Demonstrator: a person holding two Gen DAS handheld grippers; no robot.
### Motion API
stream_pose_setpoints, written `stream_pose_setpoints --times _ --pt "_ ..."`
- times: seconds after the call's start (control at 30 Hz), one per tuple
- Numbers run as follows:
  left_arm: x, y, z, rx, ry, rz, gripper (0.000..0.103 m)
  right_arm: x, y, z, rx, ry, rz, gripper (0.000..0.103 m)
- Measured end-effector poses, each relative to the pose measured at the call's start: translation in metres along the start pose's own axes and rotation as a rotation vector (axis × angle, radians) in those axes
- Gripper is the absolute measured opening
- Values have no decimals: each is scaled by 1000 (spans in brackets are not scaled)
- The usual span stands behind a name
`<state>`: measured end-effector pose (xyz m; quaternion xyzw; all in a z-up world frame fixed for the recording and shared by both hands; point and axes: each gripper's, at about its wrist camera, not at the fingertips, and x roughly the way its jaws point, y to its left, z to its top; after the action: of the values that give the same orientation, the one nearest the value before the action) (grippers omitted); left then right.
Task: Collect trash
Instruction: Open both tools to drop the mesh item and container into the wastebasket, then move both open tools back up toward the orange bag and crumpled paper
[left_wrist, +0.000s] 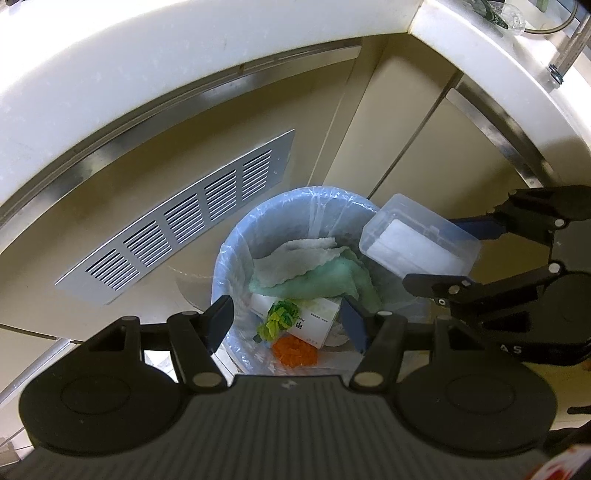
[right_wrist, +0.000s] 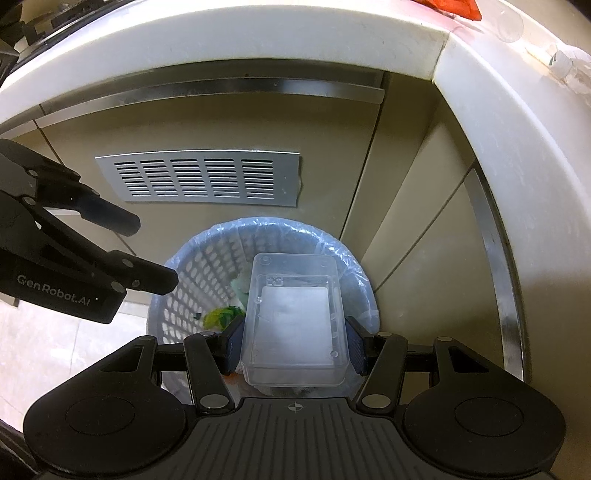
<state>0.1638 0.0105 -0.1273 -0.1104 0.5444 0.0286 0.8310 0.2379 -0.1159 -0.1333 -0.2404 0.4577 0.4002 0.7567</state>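
Note:
A pale blue lattice waste basket lined with a clear bag stands on the floor in the cabinet corner. It holds crumpled white and green cloths, a white carton, green scraps and orange bits. My right gripper is shut on a clear plastic box and holds it over the basket's right side. My left gripper is open and empty above the basket's near rim.
A silver vent grille is set in the beige cabinet front behind the basket. A white countertop edge curves overhead. Metal trim strips run under it. Pale floor tiles lie to the left.

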Motion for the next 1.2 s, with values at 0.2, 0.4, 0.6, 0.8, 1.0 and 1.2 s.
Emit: stream_pose_setpoints --times 0.2,0.4,0.6,0.8,1.0,1.2 --pt "-2 0 0 4 -3 3 60 -2 0 2 1 -12 1 55" --pt "-4 1 0 6 -1 11 60 -2 -2 2 21 -26 9 56" --pt "-5 1 -2 5 -1 24 60 -1 -5 3 47 -30 10 73" --pt "-5 4 -4 2 -4 23 60 -2 -3 -4 31 -9 21 73" --pt "-6 2 -6 2 -13 20 60 -4 1 -12 25 2 25 73" --pt "-15 1 -2 -4 -48 19 60 -15 3 -12 23 -22 21 73"
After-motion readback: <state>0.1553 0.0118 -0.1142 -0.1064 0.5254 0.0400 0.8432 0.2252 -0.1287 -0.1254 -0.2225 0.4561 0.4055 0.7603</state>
